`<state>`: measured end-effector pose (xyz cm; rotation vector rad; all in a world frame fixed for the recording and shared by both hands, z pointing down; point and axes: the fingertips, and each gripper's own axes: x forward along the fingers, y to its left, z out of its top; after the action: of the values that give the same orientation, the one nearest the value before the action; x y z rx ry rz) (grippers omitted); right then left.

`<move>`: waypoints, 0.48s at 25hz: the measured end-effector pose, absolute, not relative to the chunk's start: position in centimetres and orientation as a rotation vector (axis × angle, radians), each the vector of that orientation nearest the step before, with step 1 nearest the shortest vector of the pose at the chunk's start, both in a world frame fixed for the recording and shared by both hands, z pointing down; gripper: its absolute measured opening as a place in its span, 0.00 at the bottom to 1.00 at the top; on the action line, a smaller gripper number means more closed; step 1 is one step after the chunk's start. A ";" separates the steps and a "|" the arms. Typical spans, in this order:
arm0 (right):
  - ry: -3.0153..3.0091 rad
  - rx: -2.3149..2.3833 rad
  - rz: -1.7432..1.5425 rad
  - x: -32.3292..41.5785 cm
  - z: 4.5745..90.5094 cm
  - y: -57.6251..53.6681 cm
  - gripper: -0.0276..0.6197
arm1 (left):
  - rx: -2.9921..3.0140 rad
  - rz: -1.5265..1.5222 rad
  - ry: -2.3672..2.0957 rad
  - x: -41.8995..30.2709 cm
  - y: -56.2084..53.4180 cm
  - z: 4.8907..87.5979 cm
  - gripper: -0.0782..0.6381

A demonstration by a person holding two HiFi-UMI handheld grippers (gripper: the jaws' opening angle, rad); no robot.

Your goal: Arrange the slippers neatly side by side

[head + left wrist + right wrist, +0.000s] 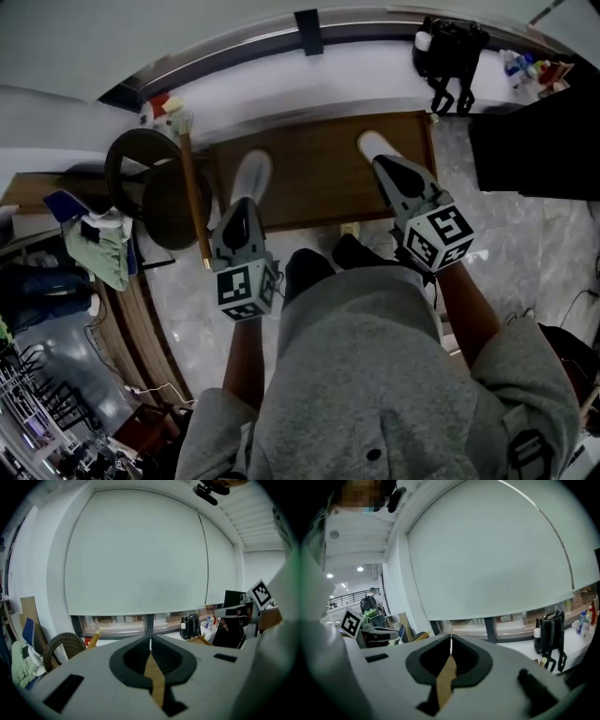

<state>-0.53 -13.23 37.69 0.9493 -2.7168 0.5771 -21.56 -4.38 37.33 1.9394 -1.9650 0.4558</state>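
Observation:
No slippers show in any view. In the head view my left gripper (253, 171) and my right gripper (373, 142) are held side by side above a brown rectangular mat (319, 178) on the floor. Both point toward the window wall. In the left gripper view the left gripper (150, 640) has its jaws meeting at the tip with nothing between them. The right gripper (451, 638) looks the same in its own view, shut and empty. Two dark shapes (309, 270) below the mat's near edge look like the person's feet.
A round dark wicker stool (150, 187) and a wooden stick (192, 202) stand left of the mat. A black bag (450, 49) sits on the window ledge at the right, with bottles (525, 67) beside it. Clothes (98, 248) and clutter lie at the far left.

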 end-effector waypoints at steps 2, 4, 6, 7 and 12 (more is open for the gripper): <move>-2.725 0.934 0.586 -0.5 38.0 -13.7 0.09 | 1.937 0.499 -1.972 -21.6 -4.5 38.1 0.13; -2.727 0.920 0.601 -0.5 38.3 -14.0 0.09 | 1.920 0.551 -1.962 -22.0 -4.4 39.2 0.13; -2.724 0.906 0.617 -0.5 38.7 -13.9 0.09 | 1.903 0.606 -1.955 -22.5 -4.4 40.5 0.13; -2.722 0.899 0.622 -0.6 38.9 -14.0 0.09 | 1.898 0.633 -1.957 -22.9 -4.5 41.1 0.13; -2.709 0.882 0.650 -1.3 40.0 -14.3 0.09 | 1.868 0.753 -1.906 -24.5 -5.0 44.4 0.19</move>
<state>-1.25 -14.30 39.97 0.8816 -2.7095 0.6495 -24.54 -5.02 44.37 1.8680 -1.9062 0.7535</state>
